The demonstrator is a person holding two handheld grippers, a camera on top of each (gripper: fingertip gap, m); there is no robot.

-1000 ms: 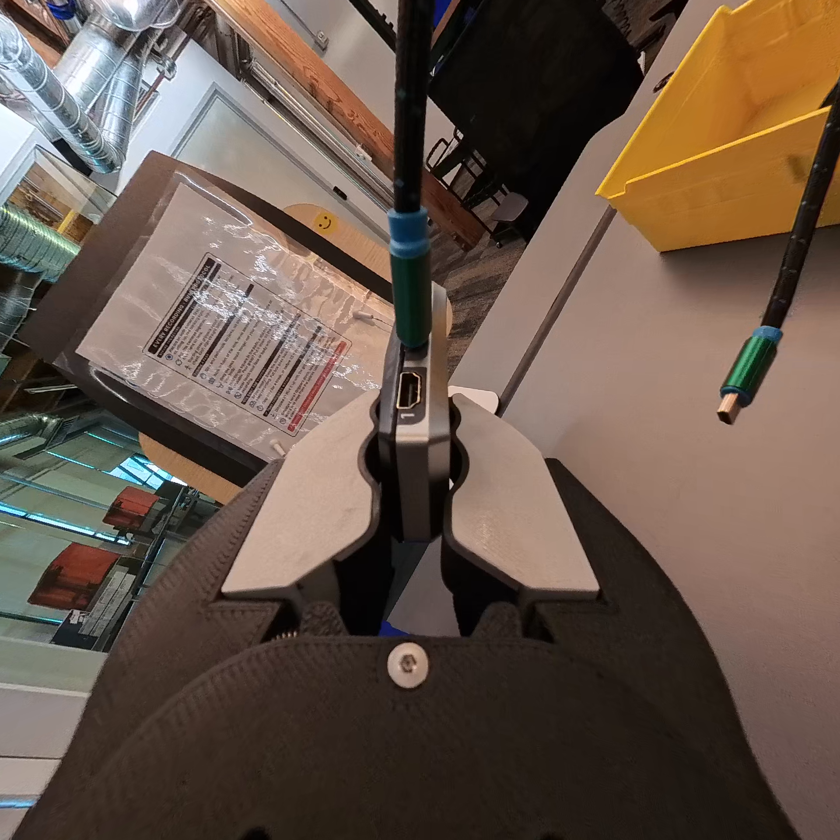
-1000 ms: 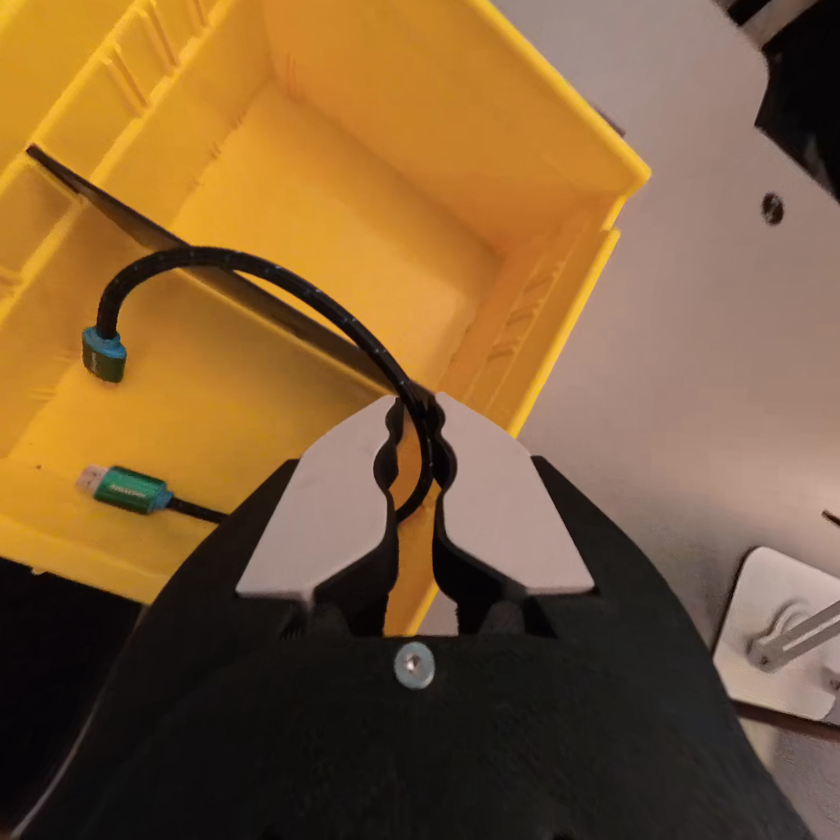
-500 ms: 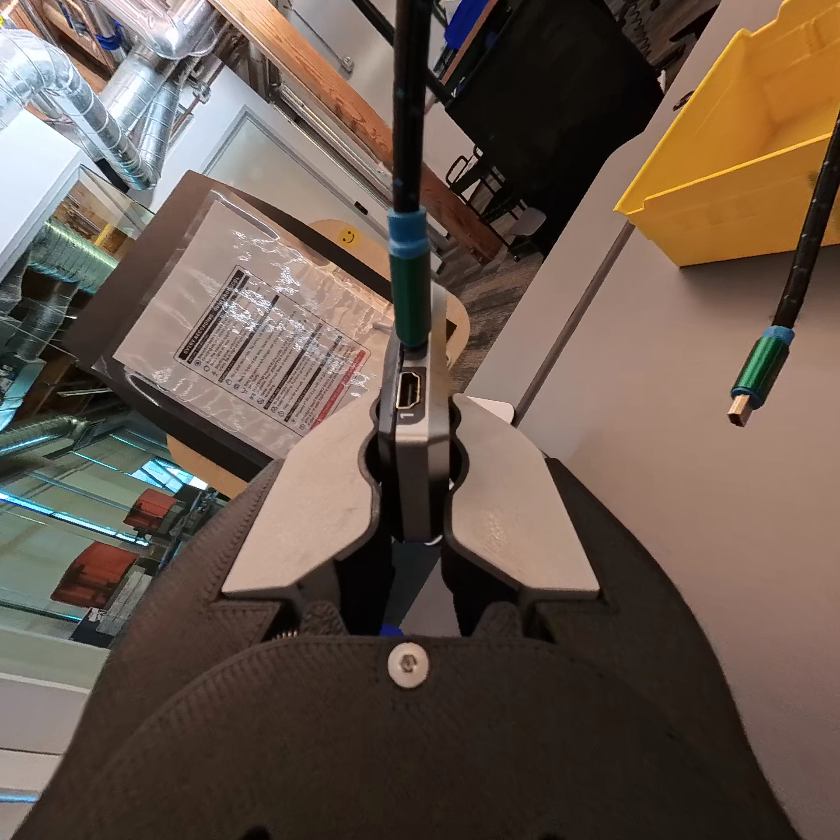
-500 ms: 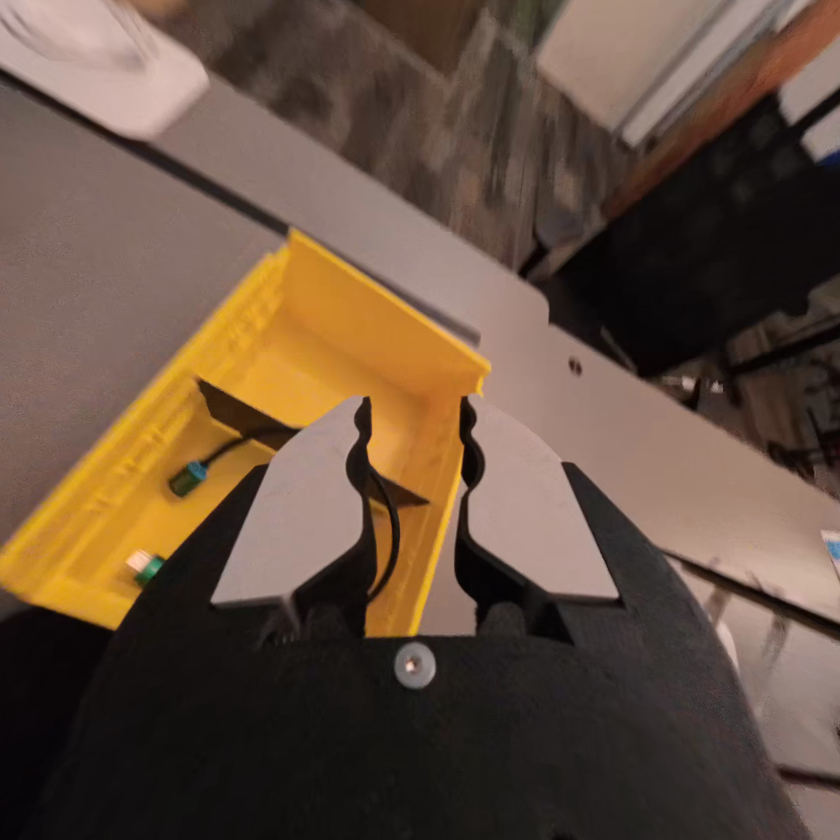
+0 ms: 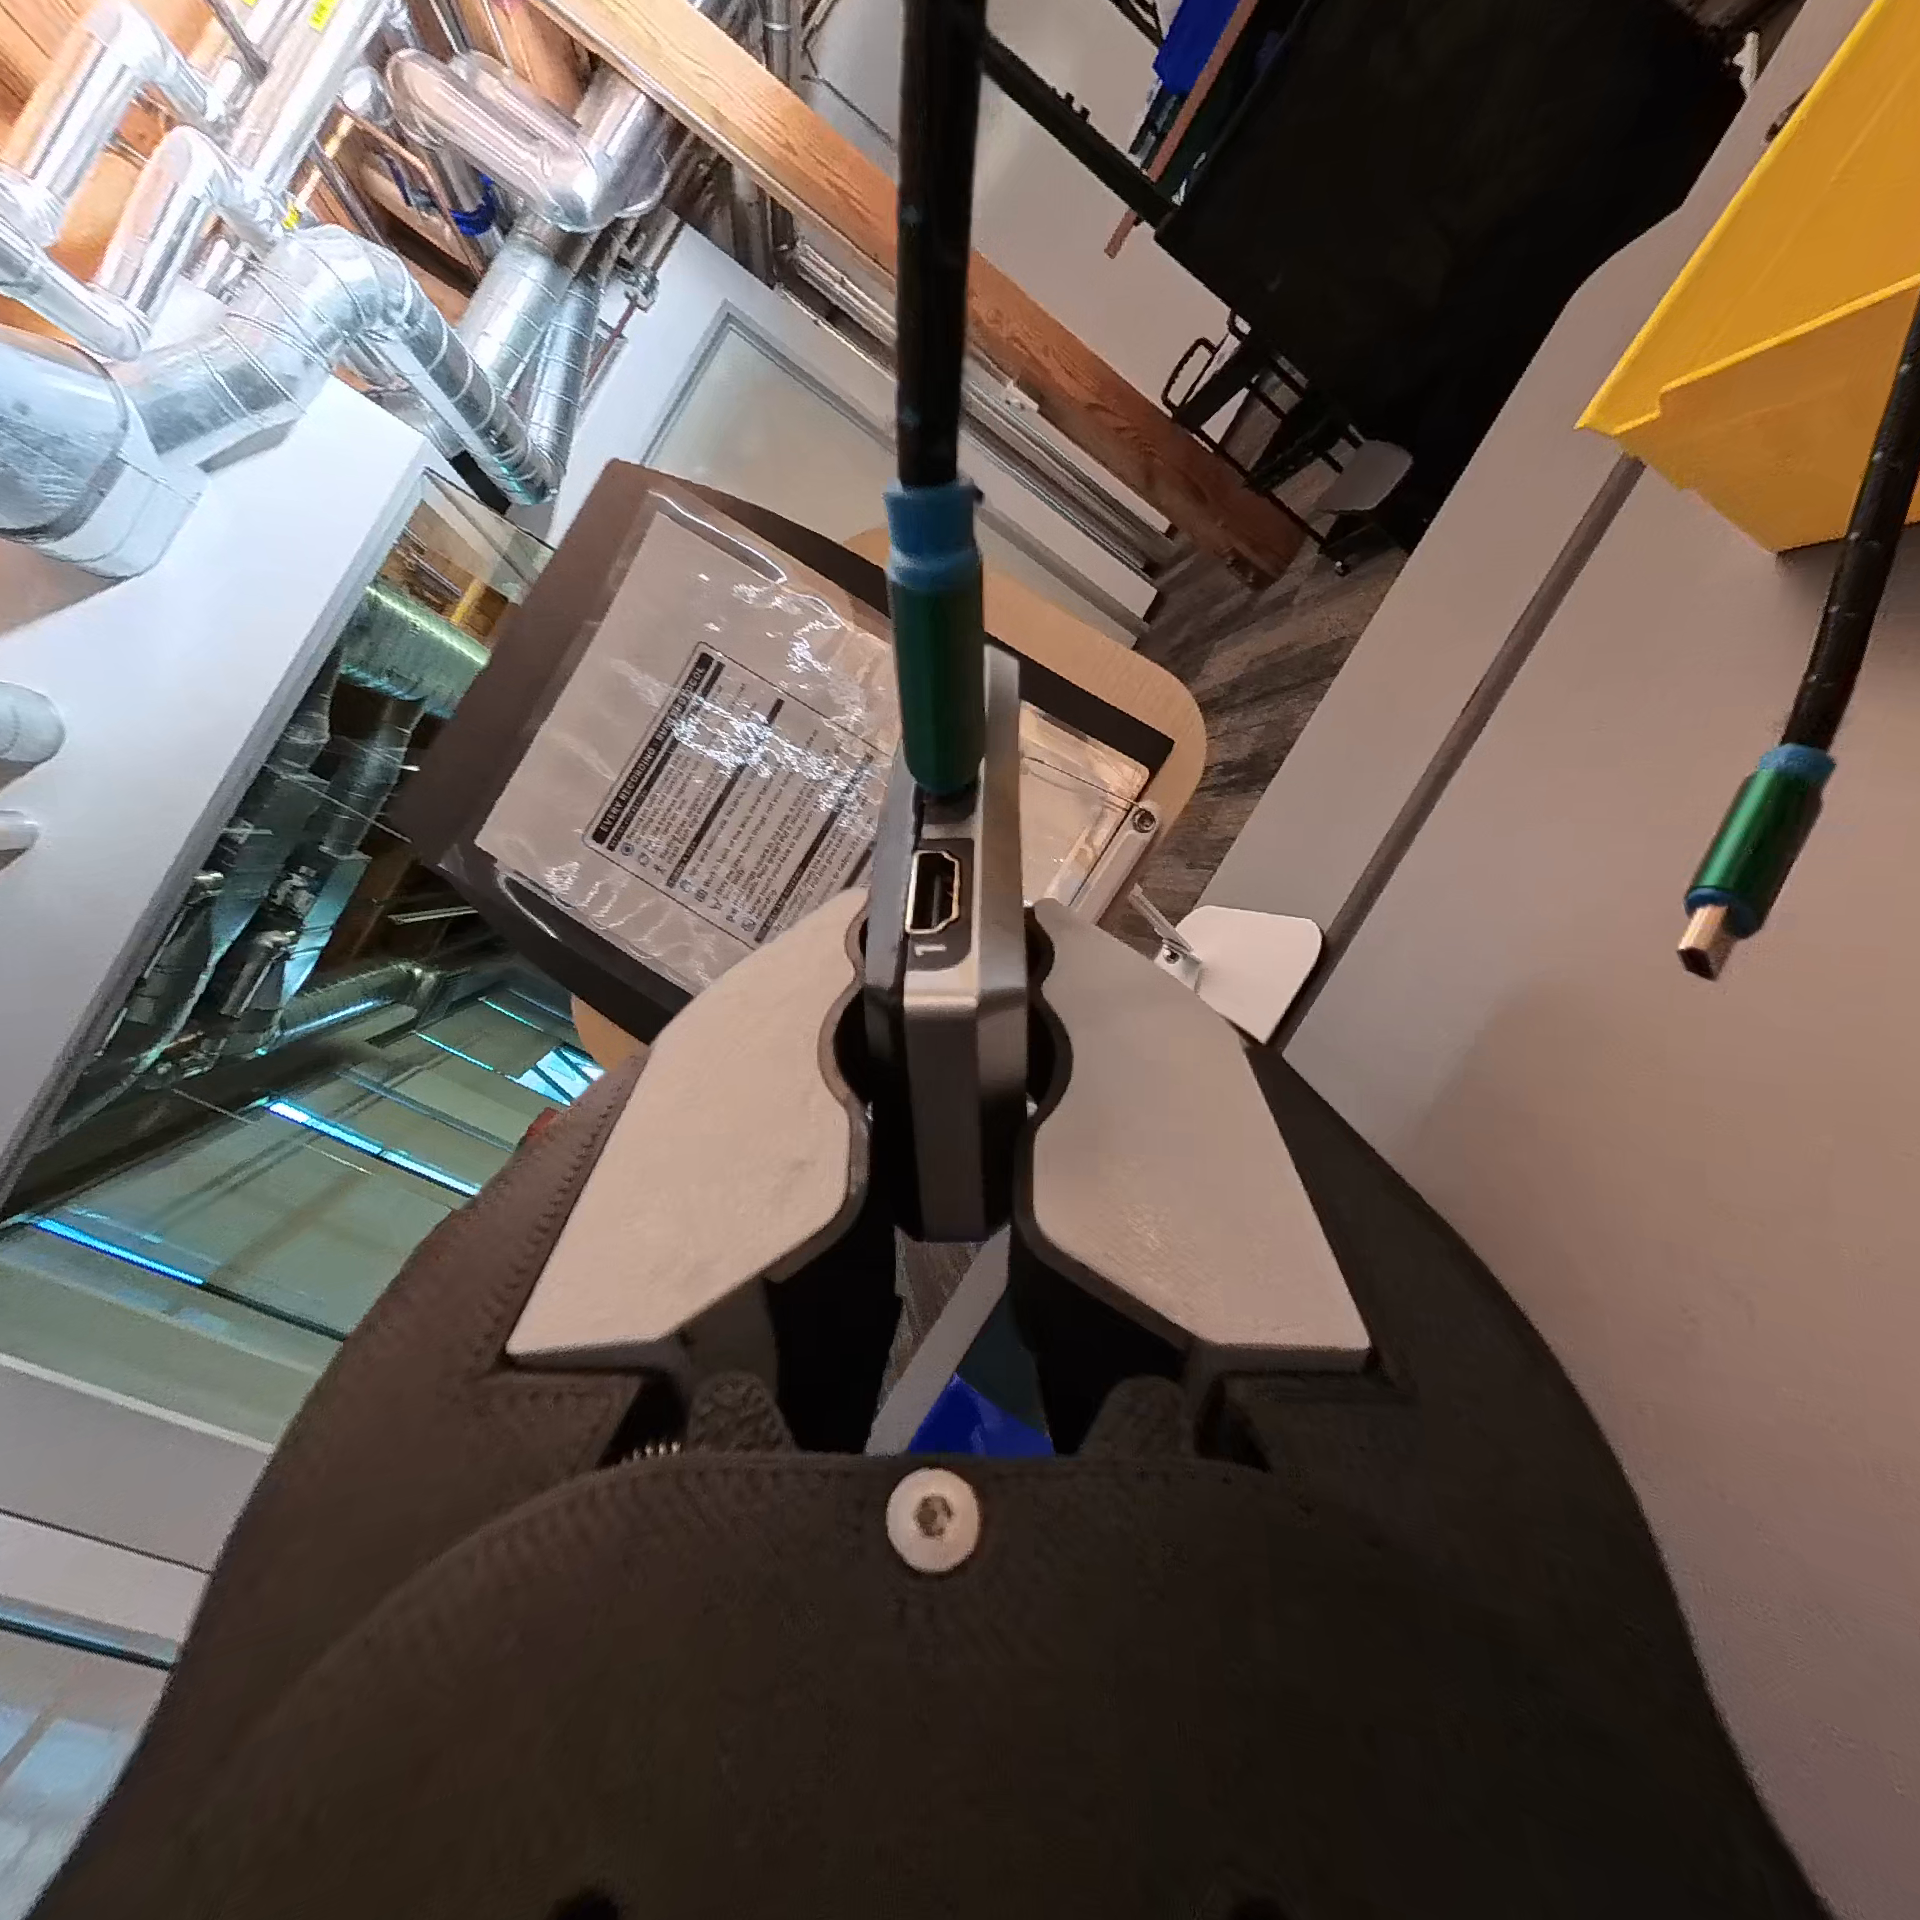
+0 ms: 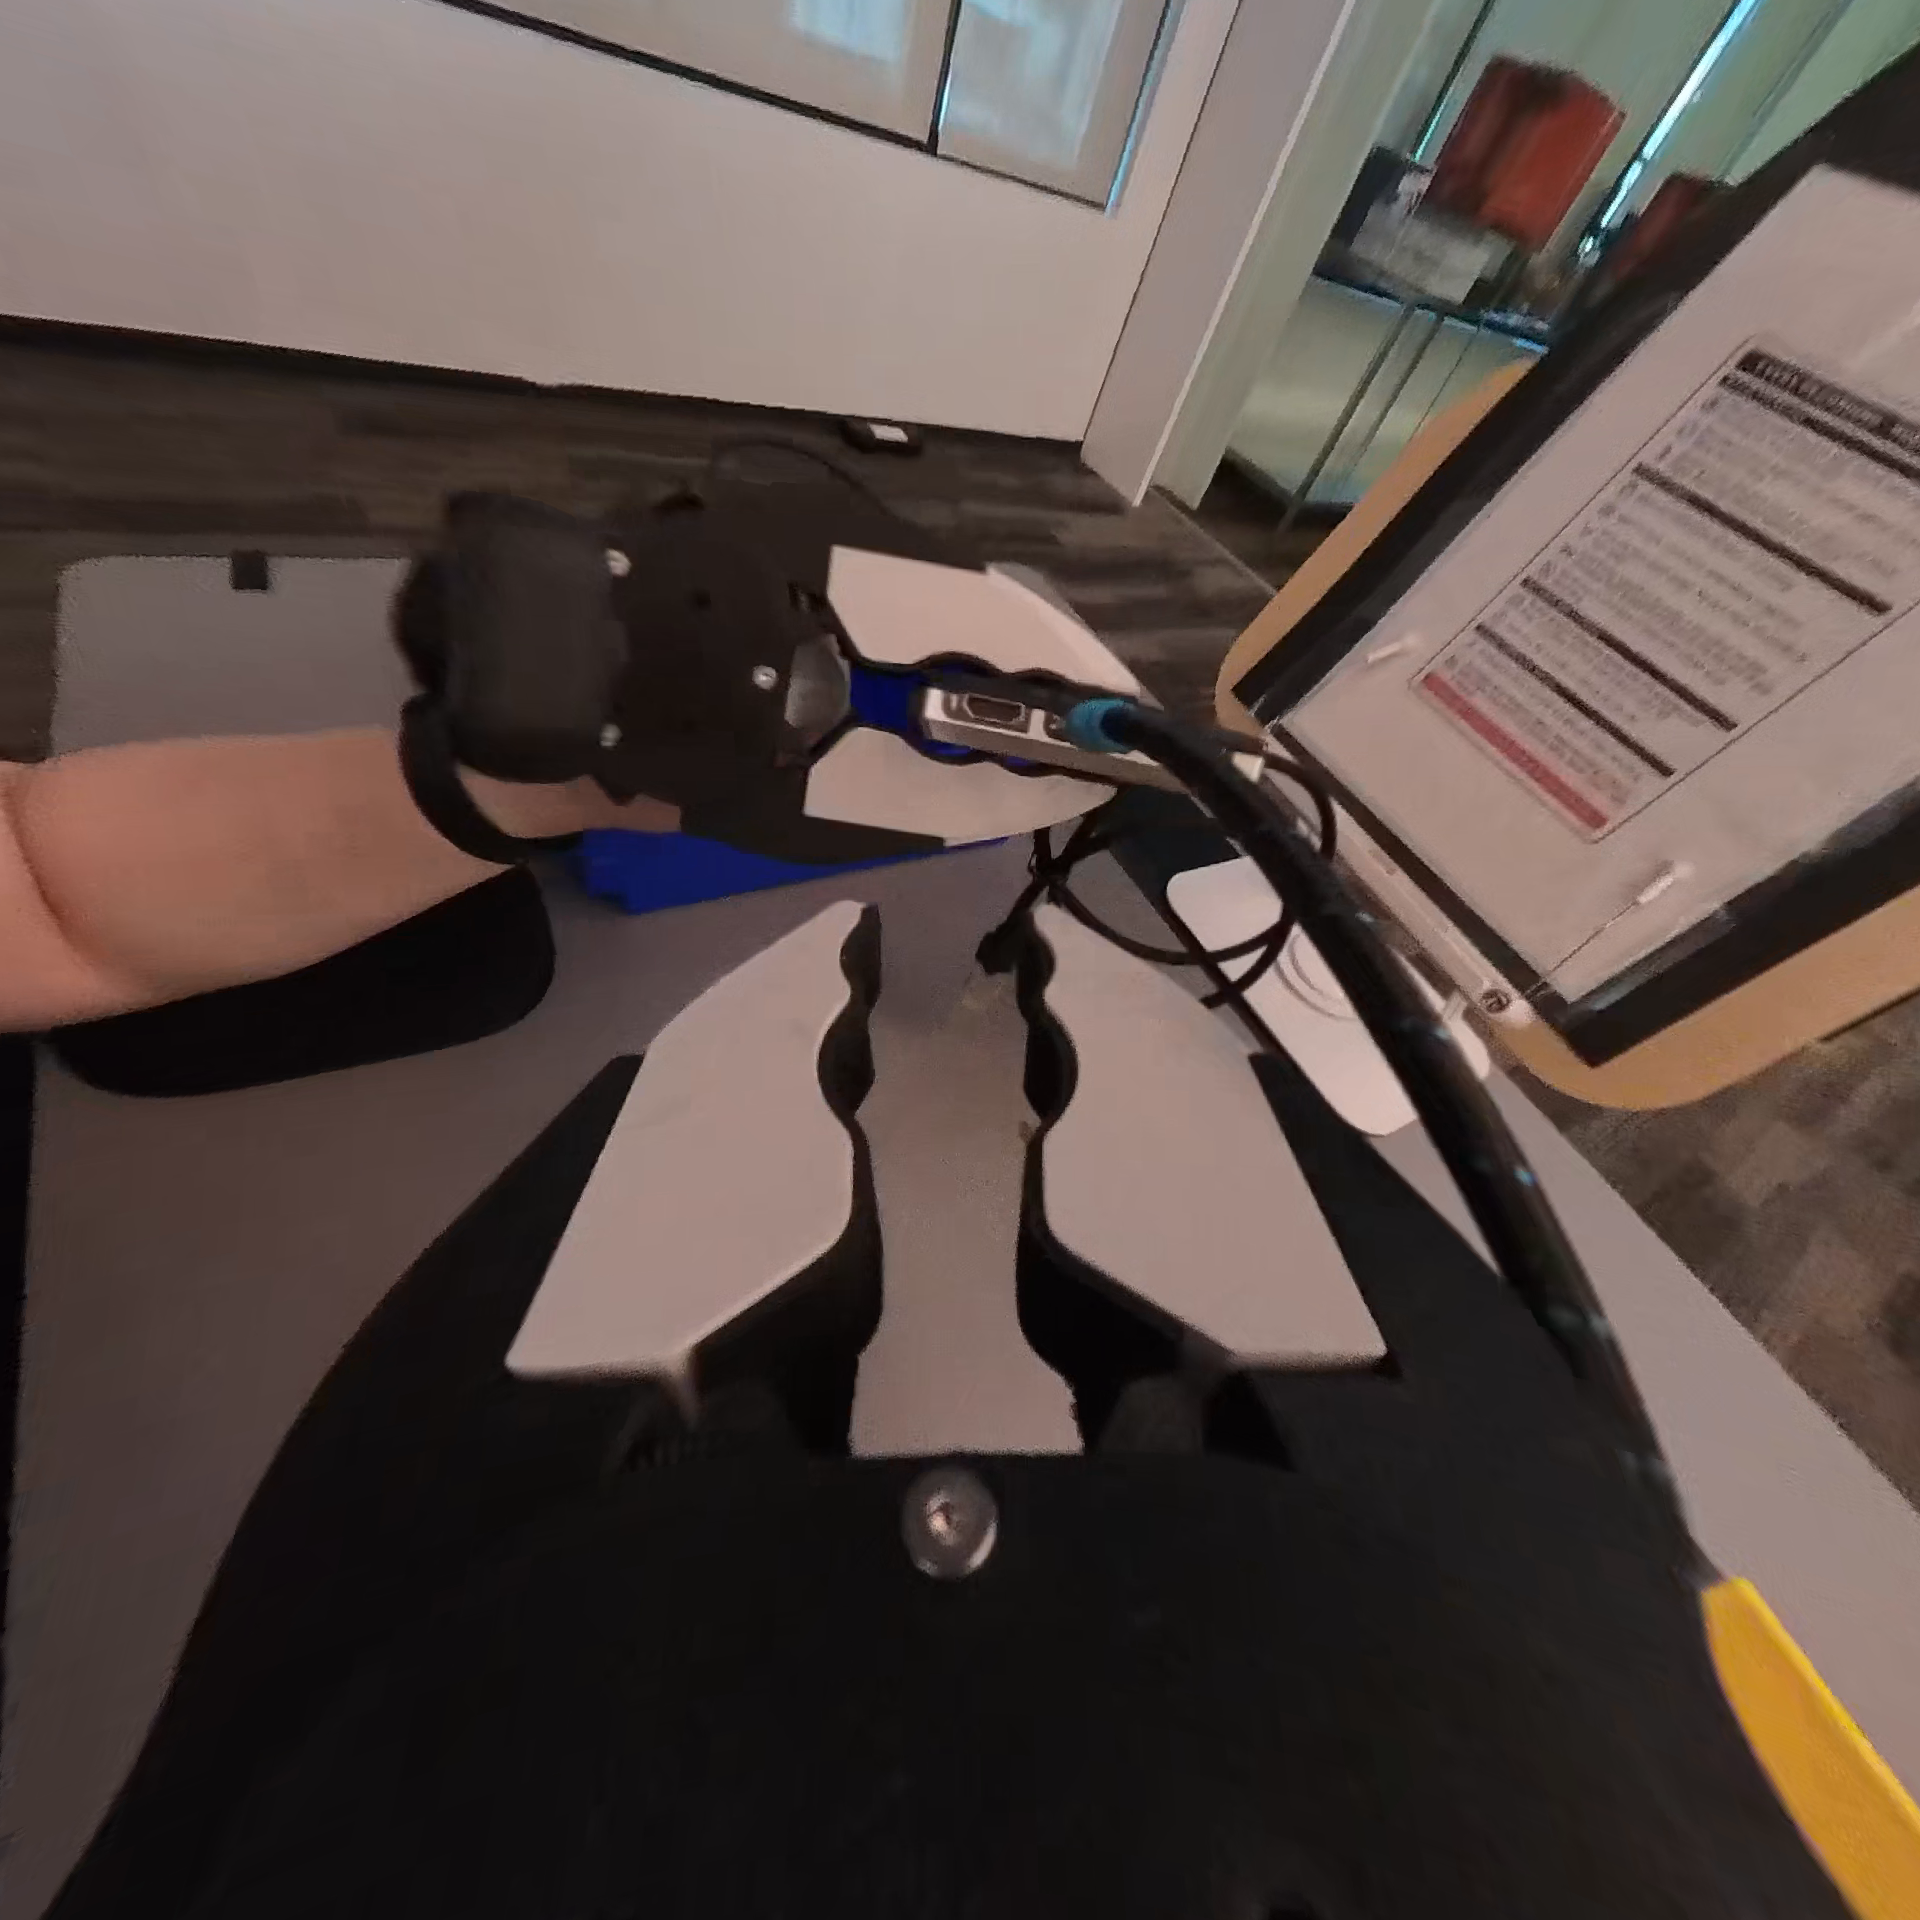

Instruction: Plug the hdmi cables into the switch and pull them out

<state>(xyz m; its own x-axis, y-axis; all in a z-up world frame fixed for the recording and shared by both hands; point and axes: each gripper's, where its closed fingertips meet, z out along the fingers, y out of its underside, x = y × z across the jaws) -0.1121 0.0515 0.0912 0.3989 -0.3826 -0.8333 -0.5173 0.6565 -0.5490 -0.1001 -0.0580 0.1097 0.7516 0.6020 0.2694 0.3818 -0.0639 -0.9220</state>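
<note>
My left gripper is shut on the grey HDMI switch and holds it off the grey table. One black braided cable is plugged into the switch by its green and blue plug. The port beside it is empty. A second cable's green plug hangs free to the right. My right gripper is open and empty, facing the left gripper and the switch from close by. The plugged cable runs past its right finger.
A yellow bin stands on the table at the far right; its rim shows by my right gripper. A sign board with a laminated sheet stands past the table edge. A person's forearm holds the left gripper. Across from one pair of fingers to the other is roughly 12 centimeters.
My right gripper let go of the cable over the yellow bin, opened, and swung round to face the left gripper. The left gripper still holds the switch and has tilted slightly.
</note>
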